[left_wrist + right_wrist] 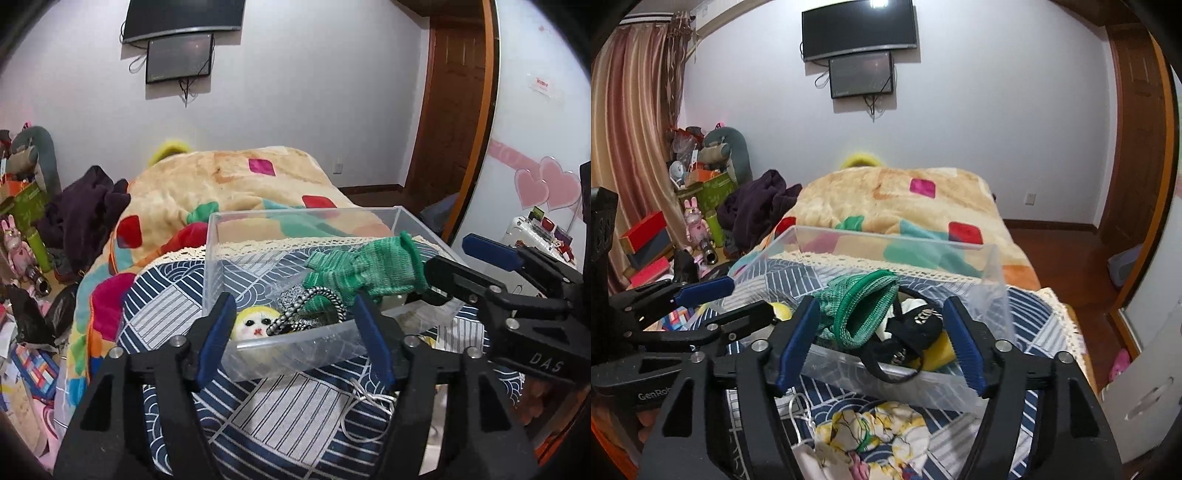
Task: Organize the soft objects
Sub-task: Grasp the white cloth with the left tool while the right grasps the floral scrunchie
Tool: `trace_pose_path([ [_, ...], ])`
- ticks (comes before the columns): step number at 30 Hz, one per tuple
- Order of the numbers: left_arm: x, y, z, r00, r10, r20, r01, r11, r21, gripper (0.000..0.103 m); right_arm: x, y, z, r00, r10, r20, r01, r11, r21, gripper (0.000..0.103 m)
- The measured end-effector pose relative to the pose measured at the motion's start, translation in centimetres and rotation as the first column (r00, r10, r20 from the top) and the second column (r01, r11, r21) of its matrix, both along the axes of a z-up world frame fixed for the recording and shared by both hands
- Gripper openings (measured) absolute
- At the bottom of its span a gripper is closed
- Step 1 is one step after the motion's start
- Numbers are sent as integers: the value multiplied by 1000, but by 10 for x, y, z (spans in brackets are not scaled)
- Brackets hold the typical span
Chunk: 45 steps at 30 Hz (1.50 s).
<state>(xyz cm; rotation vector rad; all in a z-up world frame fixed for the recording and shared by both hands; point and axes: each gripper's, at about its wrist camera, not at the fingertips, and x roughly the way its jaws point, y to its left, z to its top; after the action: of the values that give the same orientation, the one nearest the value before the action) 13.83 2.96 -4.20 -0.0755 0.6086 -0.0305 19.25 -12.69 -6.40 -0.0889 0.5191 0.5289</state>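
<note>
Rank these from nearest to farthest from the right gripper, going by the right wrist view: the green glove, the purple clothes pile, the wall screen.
From the right gripper:
1. Green glove, just ahead, in the clear box.
2. Purple clothes pile, left, beside the bed.
3. Wall screen, high on the far wall.

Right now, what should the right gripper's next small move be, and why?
Probably back the right gripper away from the box: its fingers stand open, and the green knitted glove already rests inside the clear plastic box, unclamped.
</note>
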Motion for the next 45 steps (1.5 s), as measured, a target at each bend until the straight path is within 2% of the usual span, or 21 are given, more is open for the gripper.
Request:
trace_pose_path([
  [6, -22, -5, 2, 1000, -24, 15, 24, 1000, -8, 79, -17, -12, 3, 999, -8, 33, 7, 1000, 12, 78],
  [10, -34, -15, -3, 998, -61, 0, 61, 998, 0, 81, -24, -21, 4, 999, -17, 44, 16, 1000, 15, 78],
  [15, -43, -31, -15, 994, -109, -31, 108, 994, -27, 84, -28, -33, -7, 1000, -29, 11, 28, 999, 17, 78],
  [20, -42, -53, -32, 984, -163, -75, 159, 986, -58, 84, -28, -43, -28, 997, -63, -34, 62, 998, -32, 78],
  [28, -37, -75, -59, 974, -189, -127, 181, 981, -68, 84, -29, -61, -48, 990, -96, -101, 93, 995, -42, 78],
  [31, -39, -73, -65, 966, -219, -137, 205, 973, -110, 68, -29, -62, -57, 986, -88, -141, 84, 996, -34, 78],
  [33, -40, -71, -68, 959, -244, -144, 225, 964, -141, 49, -30, -60, -60, 984, -79, -157, 75, 997, -34, 78],
  [36, -45, -71, -70, 960, -247, -133, 229, 964, -136, 36, -31, -53, -64, 983, -56, -172, 50, 998, -41, 78],
  [39, -52, -69, -67, 965, -234, -118, 218, 967, -128, 27, -36, -45, -65, 984, -32, -173, 24, 998, -51, 78],
  [45, -64, -42, -54, 985, -154, -79, 144, 982, -120, 24, -37, -33, -69, 982, 6, -187, -18, 998, -62, 78],
])
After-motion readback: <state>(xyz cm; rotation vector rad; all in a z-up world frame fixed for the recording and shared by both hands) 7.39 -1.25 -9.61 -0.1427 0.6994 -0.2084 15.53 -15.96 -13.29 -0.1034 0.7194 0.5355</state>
